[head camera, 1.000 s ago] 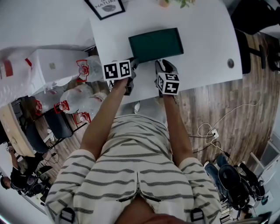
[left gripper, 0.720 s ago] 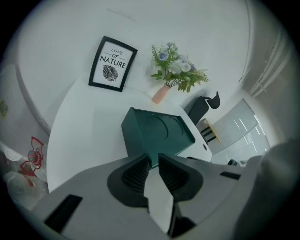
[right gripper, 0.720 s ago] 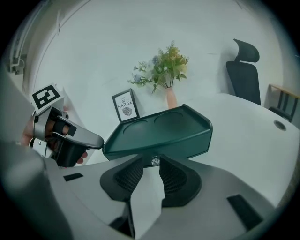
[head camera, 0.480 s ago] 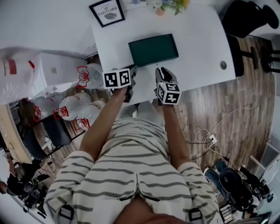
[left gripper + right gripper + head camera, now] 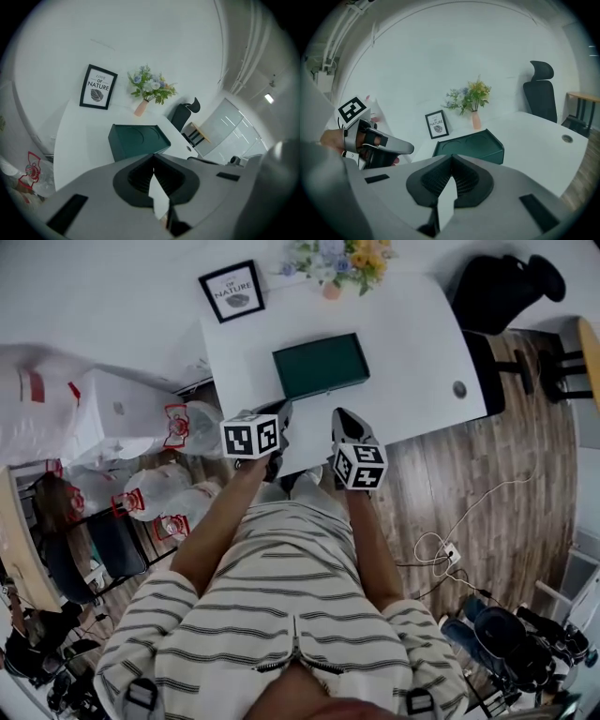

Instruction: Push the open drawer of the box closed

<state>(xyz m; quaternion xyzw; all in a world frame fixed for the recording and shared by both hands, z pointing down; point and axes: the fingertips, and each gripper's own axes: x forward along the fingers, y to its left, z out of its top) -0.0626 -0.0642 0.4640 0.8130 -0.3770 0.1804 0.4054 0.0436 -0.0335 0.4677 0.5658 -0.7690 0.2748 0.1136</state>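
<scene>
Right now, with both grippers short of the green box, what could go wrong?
Both jaws have just been closing, empty. A push from the left gripper and right gripper might slide the unheld dark green rectangular box on the white table toward the pink flower vase and black-framed picture. Its drawer front is unclear, so it may stay ajar.
</scene>
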